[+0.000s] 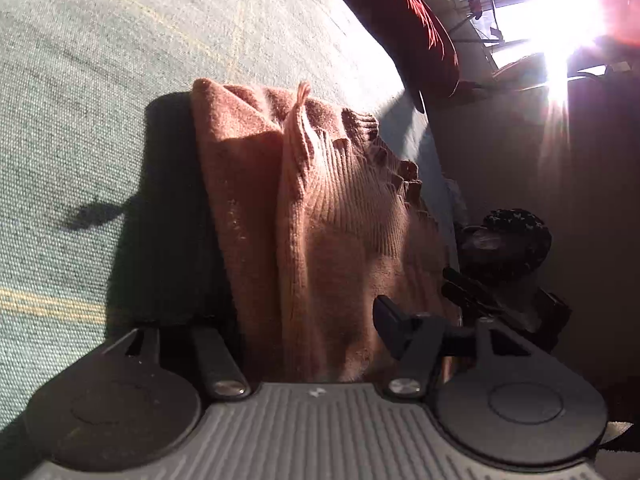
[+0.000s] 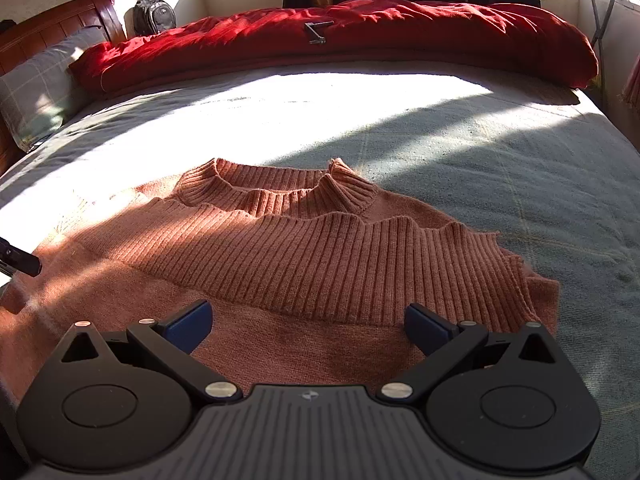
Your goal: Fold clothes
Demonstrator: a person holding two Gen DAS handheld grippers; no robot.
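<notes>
A salmon-pink ribbed knit sweater (image 2: 304, 256) lies folded on the bed, its ribbed hem laid up toward the collar. My right gripper (image 2: 308, 328) is open, its blue-padded fingers wide apart just above the sweater's near edge, holding nothing. In the left wrist view the sweater (image 1: 320, 220) fills the middle, seen edge-on. My left gripper (image 1: 304, 332) is open with the sweater's edge lying between its spread fingers; its left finger is mostly in shadow. The right gripper (image 1: 504, 280) shows at the right edge of that view.
The bed is covered by a grey-green checked sheet (image 2: 520, 152). A red quilt (image 2: 340, 36) lies along the far side. A pillow (image 2: 36, 88) and wooden headboard are at the left. A backpack (image 2: 154, 14) and hanging clothes stand behind. Strong sun glare is in the left wrist view.
</notes>
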